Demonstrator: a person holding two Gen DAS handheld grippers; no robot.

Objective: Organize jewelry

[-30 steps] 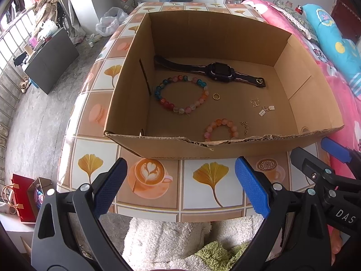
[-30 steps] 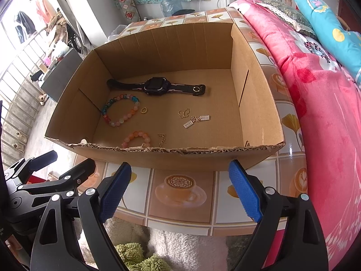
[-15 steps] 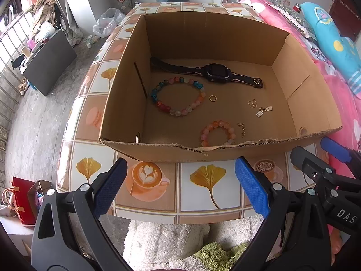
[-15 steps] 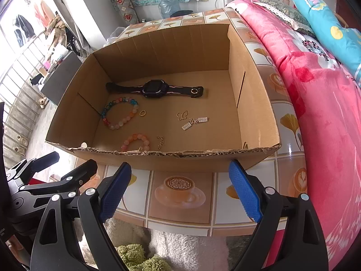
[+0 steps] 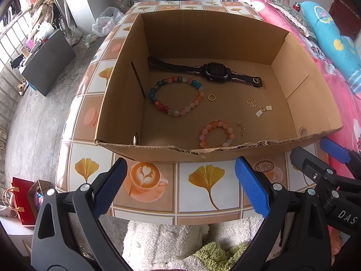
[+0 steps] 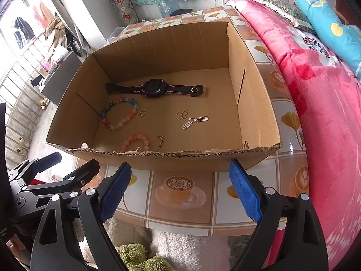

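Box [image 5: 225,36] on table [image 5: 196,194], centre frame: watch [image 5: 212,72], two bracelets [image 5: 176,97], ring [image 5: 211,97], charms [image 5: 262,110]. Left gripper [image 5: 180,189] and right gripper [image 6: 180,189], lower frame: both wide, empty.

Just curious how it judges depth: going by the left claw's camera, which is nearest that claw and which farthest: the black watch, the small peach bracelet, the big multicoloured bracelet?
1. Small peach bracelet, behind the box's near wall.
2. Big multicoloured bracelet, mid-floor, leftward.
3. Black watch, along the far wall.
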